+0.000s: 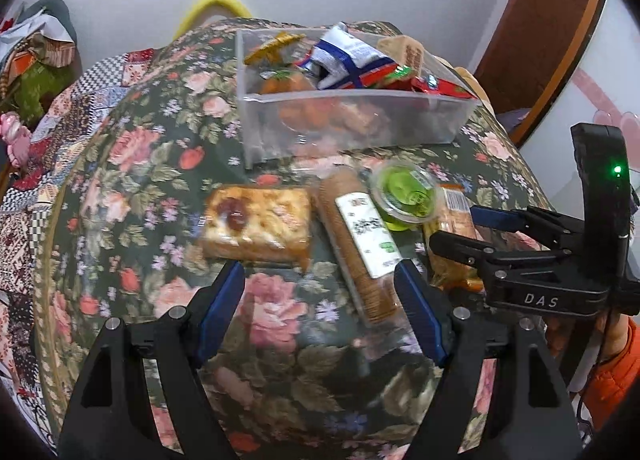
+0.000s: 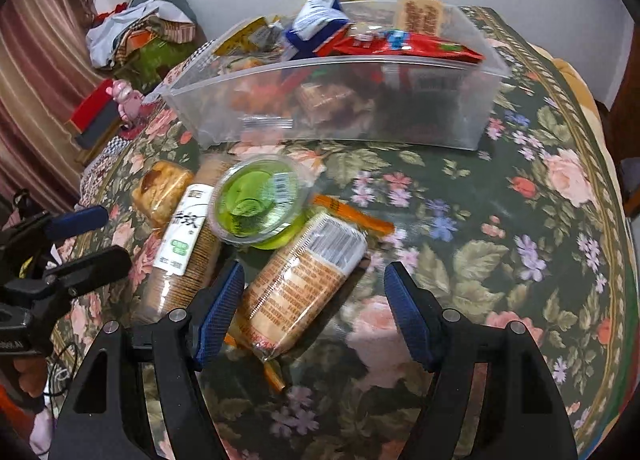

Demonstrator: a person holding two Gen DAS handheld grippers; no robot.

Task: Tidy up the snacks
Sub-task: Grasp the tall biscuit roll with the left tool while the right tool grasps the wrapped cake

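A clear plastic bin [image 1: 400, 124] [image 2: 440, 112] holds several snack packs at the back of the floral table. In front of it lie a wrapped pastry [image 1: 256, 226] [image 2: 160, 188], a long cracker sleeve [image 1: 360, 244] [image 2: 180, 256], a green jelly cup [image 1: 404, 196] [image 2: 256, 202] and an orange-print cracker pack [image 2: 300, 280] [image 1: 456, 220]. My left gripper [image 1: 320, 316] is open and empty above the table, near the cracker sleeve's front end. My right gripper [image 2: 314, 312] is open and empty, just in front of the orange-print pack; it also shows in the left wrist view [image 1: 460, 224].
The round table has a floral cloth [image 2: 520, 220] with edges at left and right. A chair with piled clothes [image 2: 136, 36] stands at the back left. A brown door [image 1: 552, 20] is at the right. A pink toy [image 2: 126, 98] sits beside the table.
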